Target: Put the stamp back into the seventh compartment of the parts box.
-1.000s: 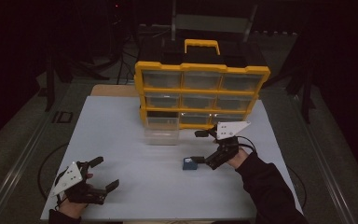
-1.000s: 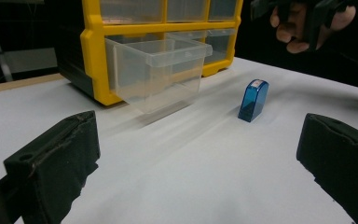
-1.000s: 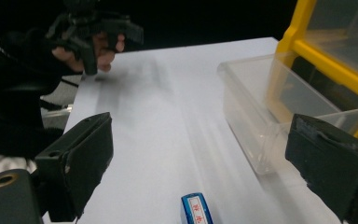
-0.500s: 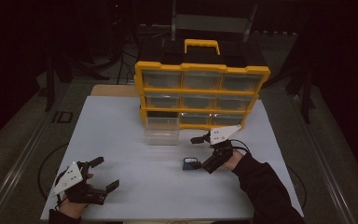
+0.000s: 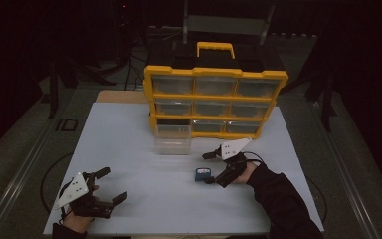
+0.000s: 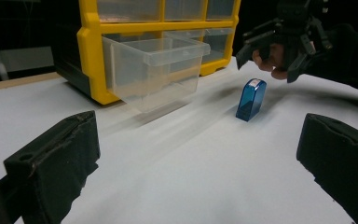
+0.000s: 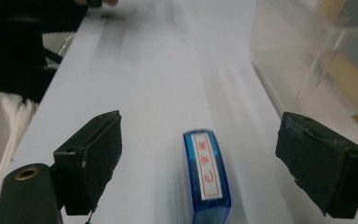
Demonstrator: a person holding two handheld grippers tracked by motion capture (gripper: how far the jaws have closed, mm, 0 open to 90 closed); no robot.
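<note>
1. The left hand-held gripper (image 5: 109,185) rested at the near left corner of the white surface (image 5: 129,134), its jaws spread wide with nothing between them; it sat just where it had been one second before.
2. A clear plastic drawer (image 5: 172,142) stood pulled out of the bottom left slot of the yellow organiser (image 5: 214,102), resting on the surface in front of it, unchanged from the earlier frames. In the left gripper view the drawer (image 6: 154,70) looked empty.
3. A small blue translucent case (image 5: 203,174) with a white label in red print stood on the surface right of centre, near the drawer but apart from it. In the left gripper view the case (image 6: 251,99) stood upright on its own. It had not shifted since the earlier frames.
4. The right hand-held gripper (image 5: 210,168) had moved left and toward the person over the past second, closing on the case. Its jaws stood spread, one to each side of the case (image 7: 207,175) in the right gripper view, not touching it.
5. The person's dark sleeve (image 5: 281,201) reached in from the lower right.
</note>
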